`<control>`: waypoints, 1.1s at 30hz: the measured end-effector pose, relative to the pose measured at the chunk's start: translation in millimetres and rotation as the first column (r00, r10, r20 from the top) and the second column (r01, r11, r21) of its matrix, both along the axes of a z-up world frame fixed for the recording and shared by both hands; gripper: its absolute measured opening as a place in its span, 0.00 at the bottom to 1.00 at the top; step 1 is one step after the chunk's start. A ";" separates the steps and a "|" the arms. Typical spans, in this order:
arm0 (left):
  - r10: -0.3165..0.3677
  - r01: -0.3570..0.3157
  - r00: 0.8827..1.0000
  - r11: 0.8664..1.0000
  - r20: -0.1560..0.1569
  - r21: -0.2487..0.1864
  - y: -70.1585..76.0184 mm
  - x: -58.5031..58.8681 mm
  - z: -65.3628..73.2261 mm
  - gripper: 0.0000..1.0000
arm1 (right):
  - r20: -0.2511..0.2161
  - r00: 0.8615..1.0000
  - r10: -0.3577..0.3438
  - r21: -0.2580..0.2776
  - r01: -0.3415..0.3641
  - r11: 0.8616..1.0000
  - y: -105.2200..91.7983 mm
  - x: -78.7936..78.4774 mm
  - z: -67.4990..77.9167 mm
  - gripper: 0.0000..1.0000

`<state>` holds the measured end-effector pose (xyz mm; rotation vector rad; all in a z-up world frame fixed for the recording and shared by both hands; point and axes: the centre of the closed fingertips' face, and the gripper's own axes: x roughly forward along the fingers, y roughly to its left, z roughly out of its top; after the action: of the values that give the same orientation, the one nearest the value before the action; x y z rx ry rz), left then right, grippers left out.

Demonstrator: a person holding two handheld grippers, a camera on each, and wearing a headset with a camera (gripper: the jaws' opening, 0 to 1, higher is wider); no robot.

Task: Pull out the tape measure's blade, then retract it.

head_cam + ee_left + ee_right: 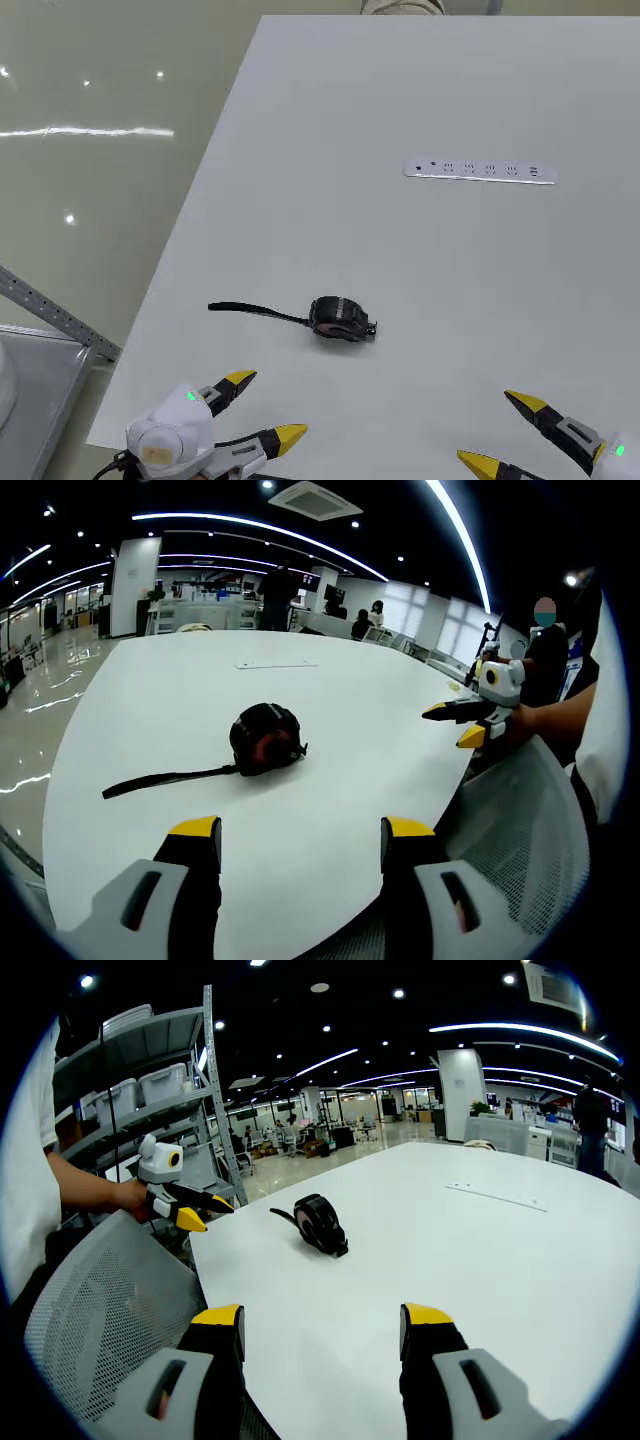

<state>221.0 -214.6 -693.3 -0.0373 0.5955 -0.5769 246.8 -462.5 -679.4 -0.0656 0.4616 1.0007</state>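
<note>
A black tape measure (340, 320) lies on the white table (430, 240) with its black wrist strap (255, 311) trailing to the left. It also shows as tape measure (266, 738) in the left gripper view and as tape measure (318, 1223) in the right gripper view. My left gripper (262, 408) sits open at the table's near edge, short of the tape. Its yellow-tipped jaws are spread apart, gripper (300, 830). My right gripper (507, 432) is open at the lower right, gripper (322, 1318), also short of the tape. Nothing is between either pair of jaws.
A white power strip (478, 171) lies flat farther back on the table. A grey mesh chair back (110, 1310) is close under the table's near edge. Metal shelving (50, 312) stands to the left on the glossy floor. People stand by desks far behind.
</note>
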 end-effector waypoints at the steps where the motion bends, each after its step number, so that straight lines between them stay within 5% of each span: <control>1: -0.001 0.001 1.000 1.000 -0.001 0.000 -0.1 0.7 0.1 0.63 | -0.001 1.000 0.001 0.000 -0.001 1.000 -0.1 1.2 -0.4 0.63; 33: -0.107 0.107 0.994 0.994 0.001 0.032 -9.0 25.5 -7.3 0.63 | -0.002 0.998 0.064 0.016 -0.064 0.998 17.3 24.5 -7.3 0.61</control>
<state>246.5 -223.5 -700.6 0.0254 0.6062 -0.6711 271.3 -445.1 -686.7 -0.0655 0.4567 1.0676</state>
